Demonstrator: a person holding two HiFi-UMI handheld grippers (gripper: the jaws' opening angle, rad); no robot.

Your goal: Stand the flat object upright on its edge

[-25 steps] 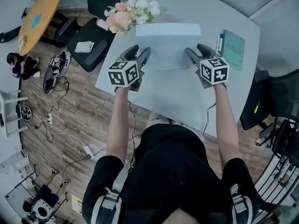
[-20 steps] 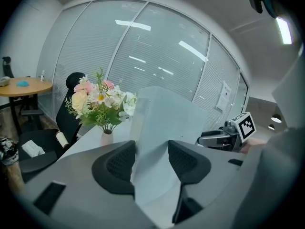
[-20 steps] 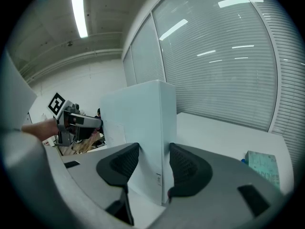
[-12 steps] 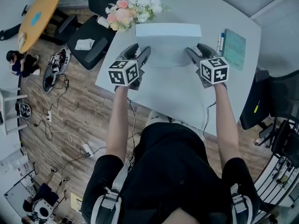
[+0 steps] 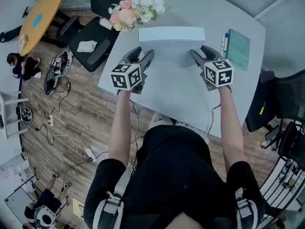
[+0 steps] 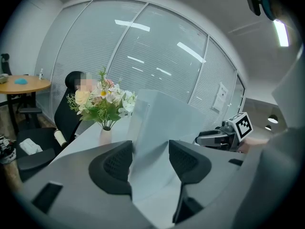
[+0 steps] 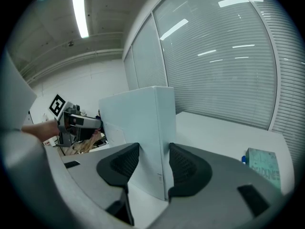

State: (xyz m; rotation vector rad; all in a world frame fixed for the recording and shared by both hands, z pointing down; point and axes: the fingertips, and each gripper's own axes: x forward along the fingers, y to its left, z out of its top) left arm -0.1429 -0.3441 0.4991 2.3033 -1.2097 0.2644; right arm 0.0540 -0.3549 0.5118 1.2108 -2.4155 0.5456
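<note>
You hold the pale blue flat box (image 5: pixel 171 46) raised on its long edge near the far edge of the white worktop (image 5: pixel 190 99), midway between the two far corners. Your left gripper (image 5: pixel 144 55) clamps the box's left end, its pads (image 6: pixel 116 163) pressed on both faces. Your right gripper (image 5: pixel 200 52) grips the right end the same way, with the box (image 7: pixel 138 128) nearly vertical between its jaws. Flowers (image 5: pixel 133 12) stand at the far left corner, and a teal notebook (image 5: pixel 238 49) lies along the right edge.
</note>
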